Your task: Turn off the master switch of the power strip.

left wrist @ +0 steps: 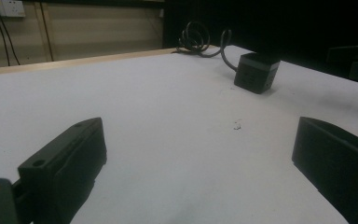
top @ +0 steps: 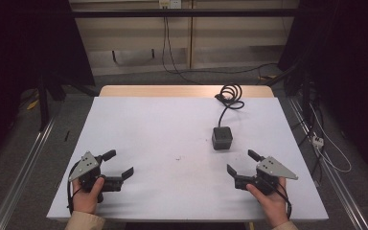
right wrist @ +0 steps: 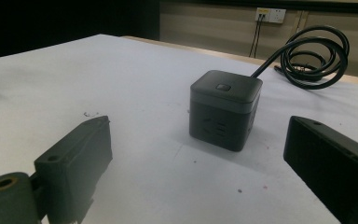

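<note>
Where sockets face right gripper, cube.

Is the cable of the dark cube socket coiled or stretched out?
Mostly coiled. The cable leaves the cube socket, runs a short straight stretch, then loops into a coil at the table's far edge.

Power cube sits on tabletop, right of centre. Its cord runs back to a coil at the far edge. Left hand-held gripper near-left, right hand-held gripper near-right, just in front of the cube.
</note>
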